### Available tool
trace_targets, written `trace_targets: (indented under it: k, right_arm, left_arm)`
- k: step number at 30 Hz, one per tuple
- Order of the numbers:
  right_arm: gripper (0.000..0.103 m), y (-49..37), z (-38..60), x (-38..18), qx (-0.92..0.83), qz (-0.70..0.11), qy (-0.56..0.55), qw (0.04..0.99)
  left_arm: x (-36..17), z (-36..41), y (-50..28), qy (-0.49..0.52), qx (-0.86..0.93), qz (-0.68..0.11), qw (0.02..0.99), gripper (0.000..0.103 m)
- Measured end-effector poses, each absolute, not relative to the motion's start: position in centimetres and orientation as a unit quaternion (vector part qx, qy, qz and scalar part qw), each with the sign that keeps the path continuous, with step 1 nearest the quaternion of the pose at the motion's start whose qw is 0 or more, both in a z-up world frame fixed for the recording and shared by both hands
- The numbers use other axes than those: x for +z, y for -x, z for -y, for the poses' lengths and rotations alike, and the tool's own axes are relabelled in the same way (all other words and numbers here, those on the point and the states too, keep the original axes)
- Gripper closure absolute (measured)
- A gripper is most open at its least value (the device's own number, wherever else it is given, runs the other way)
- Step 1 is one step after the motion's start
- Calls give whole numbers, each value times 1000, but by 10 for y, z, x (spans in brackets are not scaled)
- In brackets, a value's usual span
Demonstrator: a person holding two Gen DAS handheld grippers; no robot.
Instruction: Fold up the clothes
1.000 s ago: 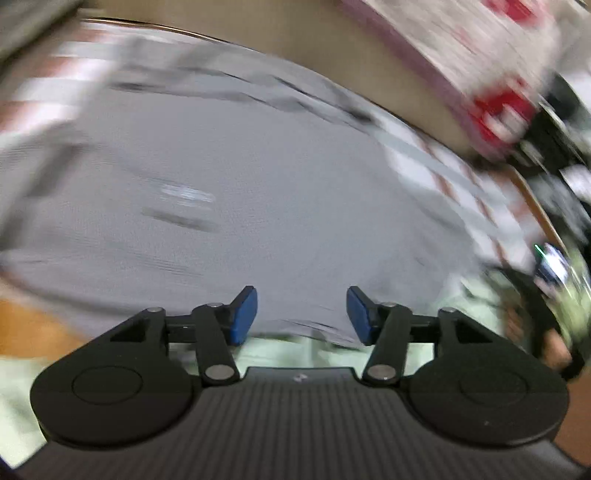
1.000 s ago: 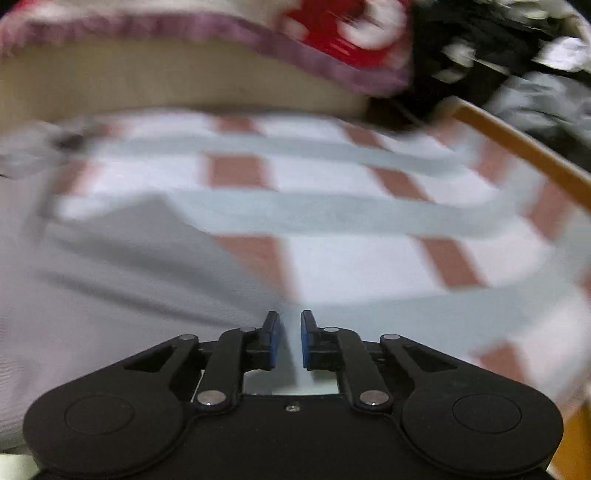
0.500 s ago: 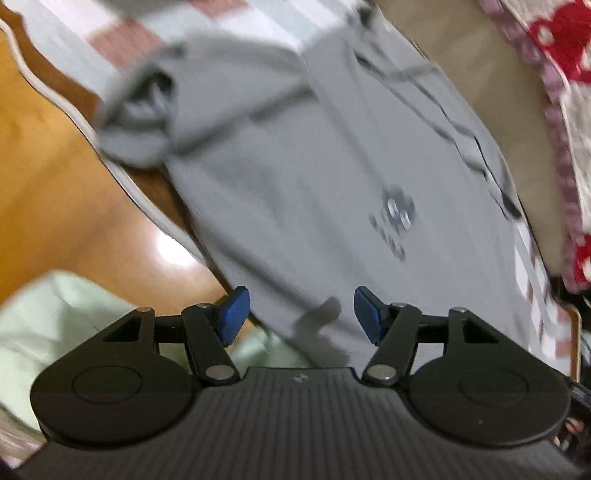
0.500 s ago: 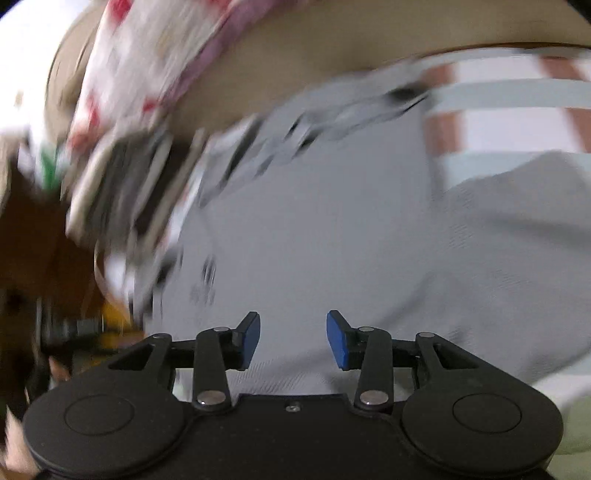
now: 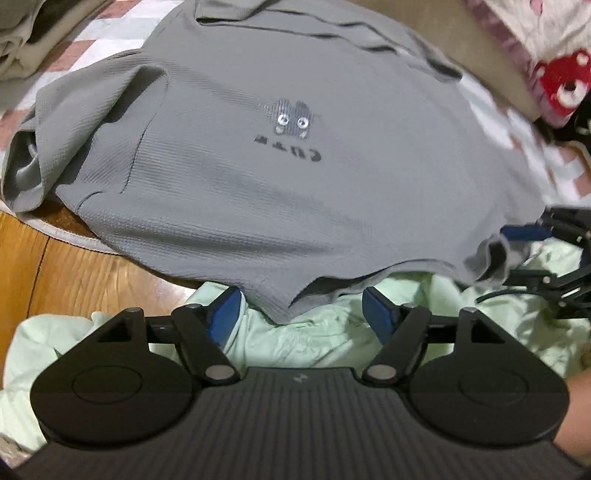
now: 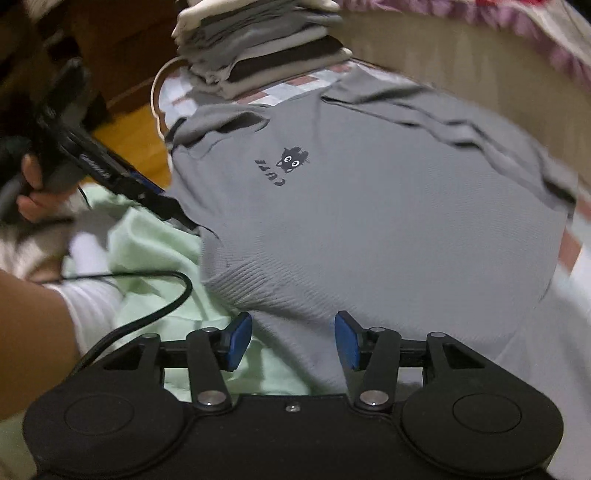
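Note:
A grey T-shirt [image 5: 295, 177] with a small cat print lies spread face up on a checked mat [image 5: 110, 22]. My left gripper [image 5: 301, 314] hovers at its near hem, jaws opening; a point of the hem lies between the blue pads, which do not press on it. In the right wrist view the same shirt [image 6: 369, 221] fills the middle. My right gripper [image 6: 291, 339] is over the hem further along, jaws opening and holding nothing. Each gripper shows in the other's view: the right gripper [image 5: 517, 254] by a curled hem corner, the left gripper [image 6: 162, 199] gripped by a hand [image 6: 33, 188].
A pile of folded clothes [image 6: 266, 55] stands on the mat's far corner. A pale green garment [image 5: 314, 343] lies crumpled under the near hem. A black cable [image 6: 147, 295] crosses it. Wooden floor [image 5: 74, 266] lies to the left, and a beige cushion edge [image 6: 461, 74] is behind.
The right gripper's jaws went from nearly shut to wide apart as its view swung from the checked mat onto the shirt. The left gripper dropped toward the hem and spread wider.

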State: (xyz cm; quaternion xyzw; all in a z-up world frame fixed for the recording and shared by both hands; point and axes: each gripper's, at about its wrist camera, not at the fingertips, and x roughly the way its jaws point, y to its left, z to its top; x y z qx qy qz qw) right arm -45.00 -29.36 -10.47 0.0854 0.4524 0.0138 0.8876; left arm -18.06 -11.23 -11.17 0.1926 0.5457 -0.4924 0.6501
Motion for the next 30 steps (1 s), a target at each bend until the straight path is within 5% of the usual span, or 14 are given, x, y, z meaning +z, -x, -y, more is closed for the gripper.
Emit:
trace_targets:
  k: [8, 11, 12, 13, 14, 15, 21, 26, 28, 30]
  right_arm:
    - [45, 427, 295, -123, 44, -449, -49, 891]
    - [36, 422, 297, -127, 52, -445, -35, 893]
    - [36, 422, 299, -129, 58, -445, -33, 893]
    - [44, 421, 303, -130, 66, -444, -45, 892]
    - [62, 421, 313, -131, 81, -442, -91, 889]
    - [91, 422, 325, -130, 96, -436, -153, 882]
    - [91, 455, 348, -94, 120, -364, -280, 880]
    - [95, 476, 324, -80, 175, -363, -248, 881]
    - [95, 476, 319, -95, 172, -381, -255, 872]
    - [96, 474, 315, -112, 162, -394, -260, 866]
  left_arm:
    - [-132, 136, 184, -256, -466, -524, 665, 28]
    - [-132, 147, 199, -301, -483, -488, 662, 32]
    - [-129, 147, 201, -303, -488, -479, 664, 42]
    - [-126, 146, 200, -299, -493, -476, 665, 76]
    - [-122, 146, 200, -295, -497, -471, 666, 98]
    - [-115, 145, 200, -304, -491, -452, 680, 99]
    - [-53, 122, 206, -271, -503, -411, 710, 99]
    - [-51, 101, 216, -292, -501, -434, 689, 96]
    - [-65, 96, 209, -289, -492, -471, 672, 76]
    - [-72, 93, 193, -273, -469, -482, 688, 67]
